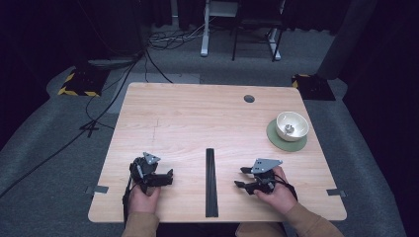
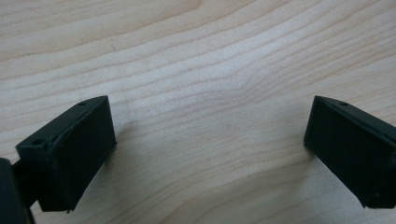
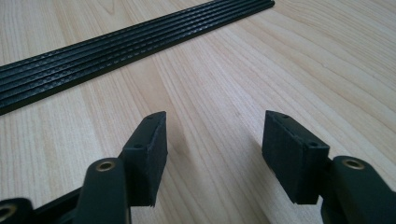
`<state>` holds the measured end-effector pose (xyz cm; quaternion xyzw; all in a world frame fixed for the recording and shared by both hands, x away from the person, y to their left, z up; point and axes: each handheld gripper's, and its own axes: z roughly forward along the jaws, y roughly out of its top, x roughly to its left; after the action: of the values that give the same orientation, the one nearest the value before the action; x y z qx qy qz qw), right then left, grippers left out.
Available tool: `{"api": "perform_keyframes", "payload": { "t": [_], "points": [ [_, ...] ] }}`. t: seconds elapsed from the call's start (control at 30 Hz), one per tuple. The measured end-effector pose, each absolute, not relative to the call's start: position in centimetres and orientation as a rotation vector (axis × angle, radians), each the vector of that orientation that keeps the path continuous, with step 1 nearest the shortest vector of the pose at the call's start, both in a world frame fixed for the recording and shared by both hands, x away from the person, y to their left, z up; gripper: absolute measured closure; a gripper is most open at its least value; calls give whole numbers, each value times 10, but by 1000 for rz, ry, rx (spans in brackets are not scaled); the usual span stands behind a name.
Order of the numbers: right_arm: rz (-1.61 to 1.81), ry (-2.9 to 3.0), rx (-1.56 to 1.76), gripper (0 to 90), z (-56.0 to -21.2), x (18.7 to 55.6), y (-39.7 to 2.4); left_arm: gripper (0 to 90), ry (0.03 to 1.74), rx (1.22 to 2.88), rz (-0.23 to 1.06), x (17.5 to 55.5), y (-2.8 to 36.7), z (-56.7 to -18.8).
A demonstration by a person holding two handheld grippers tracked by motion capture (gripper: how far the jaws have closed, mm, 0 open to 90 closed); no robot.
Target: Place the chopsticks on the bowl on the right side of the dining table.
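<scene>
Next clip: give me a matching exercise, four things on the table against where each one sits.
Things:
1. black ribbed strip
2. white bowl
3. left hand-held gripper
4. right hand-held gripper

Places:
A. on a green mat, far right of the table
B. near edge, right of the strip, jaws apart
C. middle of the near edge, lengthwise
D. near edge, left of the strip, jaws apart

Pairs: 1-C, 2-A, 3-D, 4-B

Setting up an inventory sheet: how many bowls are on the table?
1. The bowl sits on a green coaster near the table's far right edge, with a small object inside it. None seems hidden.
</scene>
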<state>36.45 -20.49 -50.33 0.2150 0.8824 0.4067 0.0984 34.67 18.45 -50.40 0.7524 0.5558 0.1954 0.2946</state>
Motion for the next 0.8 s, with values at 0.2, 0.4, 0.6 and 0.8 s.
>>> {"api": "perform_keyframes", "payload": {
  "t": [0.2,0.4,0.6,0.8],
  "points": [
    [1186,2614,647,360,-503,364,-204,28,1485,1993,525,346,184,-504],
    [1201,2616,640,323,-503,366,-203,28,1487,1991,522,346,184,-504],
    [1198,2640,642,344,-496,365,-198,28,1485,1993,523,346,184,-504],
    [1229,2638,641,348,-485,366,-187,28,1485,1991,519,346,184,-504]
  ]
}}
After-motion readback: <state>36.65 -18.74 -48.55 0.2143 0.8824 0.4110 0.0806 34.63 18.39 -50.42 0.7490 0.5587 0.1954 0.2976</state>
